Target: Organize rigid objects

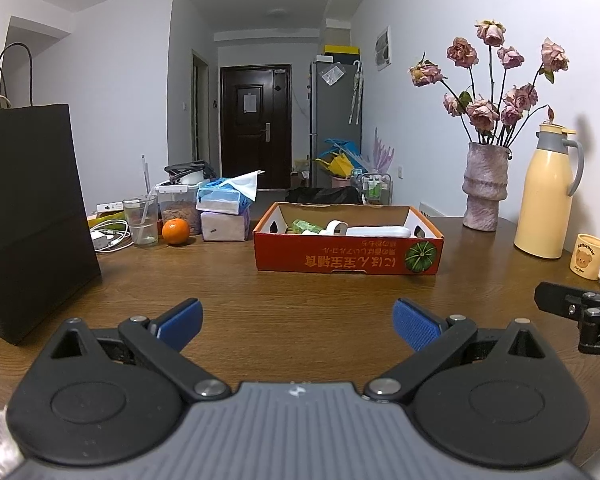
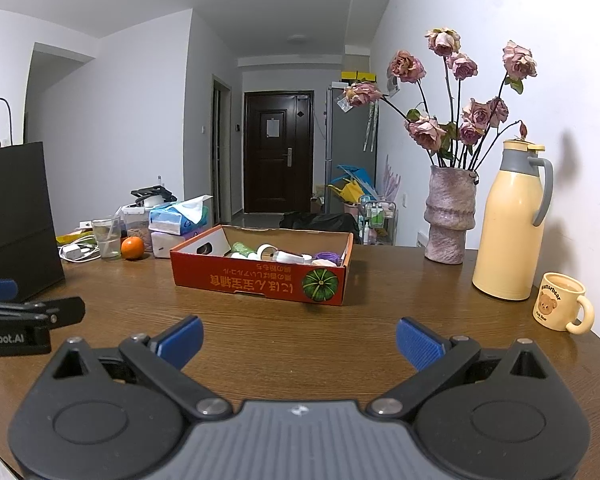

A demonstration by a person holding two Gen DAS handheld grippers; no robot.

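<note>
A shallow red cardboard box (image 1: 348,258) (image 2: 260,280) stands mid-table. It holds several small items: a green roll (image 1: 307,226) (image 2: 242,247), a white tape ring (image 1: 336,227) (image 2: 266,251), a white flat case (image 1: 378,232) and a purple ring (image 2: 326,257). My left gripper (image 1: 298,324) is open and empty, low over the wooden table (image 1: 300,292) in front of the box. My right gripper (image 2: 299,340) is open and empty, beside it to the right; each shows at the edge of the other's view.
A black paper bag (image 1: 32,216) stands at the left. An orange (image 1: 175,231), a glass (image 1: 141,220), tissue packs (image 1: 224,216) and a charger lie behind it. A vase of dried roses (image 2: 448,216), a yellow thermos (image 2: 508,228) and a bear mug (image 2: 560,302) stand at the right.
</note>
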